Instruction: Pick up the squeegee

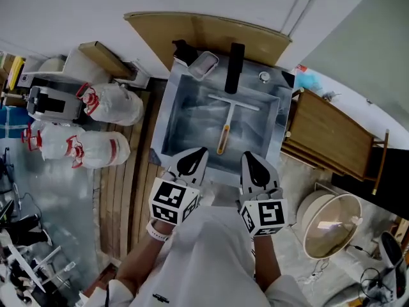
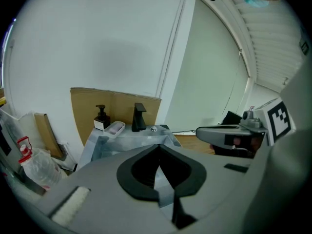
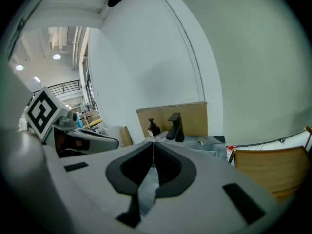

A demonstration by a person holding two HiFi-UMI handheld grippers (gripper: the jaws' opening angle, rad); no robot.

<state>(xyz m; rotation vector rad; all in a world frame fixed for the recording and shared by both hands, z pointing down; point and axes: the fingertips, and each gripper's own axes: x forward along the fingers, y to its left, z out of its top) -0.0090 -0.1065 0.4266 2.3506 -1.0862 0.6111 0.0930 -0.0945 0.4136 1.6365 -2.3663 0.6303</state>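
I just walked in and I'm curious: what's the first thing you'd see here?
A shiny metal sink sits in the middle, with a squeegee lying flat inside it and a black faucet at its far edge. By the near rim, the left claw and the right claw are both shut and empty.

The squeegee (image 1: 227, 117) lies inside the metal sink (image 1: 174, 117), its orange-tipped handle pointing at the near rim. Left gripper (image 1: 202, 152) and right gripper (image 1: 248, 155) hang side by side over that near rim. A black faucet (image 1: 235, 68) stands on the sink's far edge, with cardboard (image 1: 204, 31) behind the sink and white bags (image 1: 112, 104) left of it.
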